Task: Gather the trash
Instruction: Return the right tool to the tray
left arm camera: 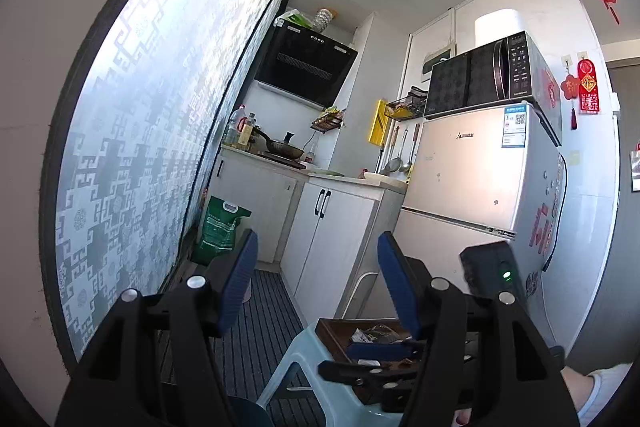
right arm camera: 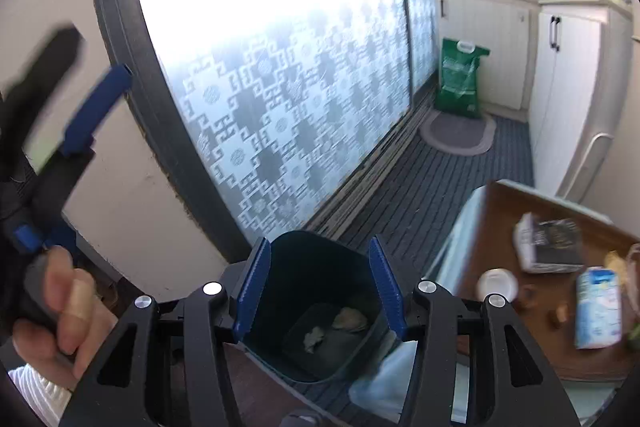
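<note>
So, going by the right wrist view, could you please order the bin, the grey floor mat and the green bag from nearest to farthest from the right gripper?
1. The bin, right below the open right gripper, with scraps at its bottom.
2. The grey floor mat, further along the floor by the window.
3. The green bag, standing just behind the mat against the white cupboards.
</note>
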`<act>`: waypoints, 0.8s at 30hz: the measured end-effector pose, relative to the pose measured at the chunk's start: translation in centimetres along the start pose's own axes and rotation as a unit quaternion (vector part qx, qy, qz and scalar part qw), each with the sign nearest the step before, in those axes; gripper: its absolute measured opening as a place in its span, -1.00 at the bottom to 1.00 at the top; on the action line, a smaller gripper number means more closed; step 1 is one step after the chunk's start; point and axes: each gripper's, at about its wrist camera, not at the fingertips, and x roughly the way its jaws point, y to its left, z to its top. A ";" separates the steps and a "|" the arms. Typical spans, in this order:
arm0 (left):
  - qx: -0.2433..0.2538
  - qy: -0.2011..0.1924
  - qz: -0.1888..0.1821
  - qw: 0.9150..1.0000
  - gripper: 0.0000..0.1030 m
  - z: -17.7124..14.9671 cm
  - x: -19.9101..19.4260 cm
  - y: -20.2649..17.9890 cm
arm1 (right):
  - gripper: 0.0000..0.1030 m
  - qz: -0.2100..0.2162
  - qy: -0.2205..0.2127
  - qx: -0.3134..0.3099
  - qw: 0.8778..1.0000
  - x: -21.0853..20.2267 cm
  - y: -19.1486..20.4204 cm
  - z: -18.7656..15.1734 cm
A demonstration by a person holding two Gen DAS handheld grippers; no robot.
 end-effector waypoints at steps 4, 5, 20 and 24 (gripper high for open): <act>0.023 0.027 0.009 0.999 0.24 -0.9 1.9 -1.4 | 0.01 -0.030 -0.023 0.005 0.999 -3.2 -2.5 0.0; 0.027 0.041 0.007 0.999 0.24 -1.3 2.7 -1.8 | 0.01 -0.039 -0.027 0.008 0.999 -4.1 -3.3 -0.1; 0.143 0.274 -0.033 0.951 0.24 -9.7 13.8 -7.9 | 0.01 -0.105 -0.041 0.093 0.989 -11.0 -14.6 -3.0; 0.156 0.299 -0.044 0.940 0.23 -10.9 15.4 -8.7 | 0.01 -0.111 -0.034 0.100 0.988 -11.8 -15.6 -4.1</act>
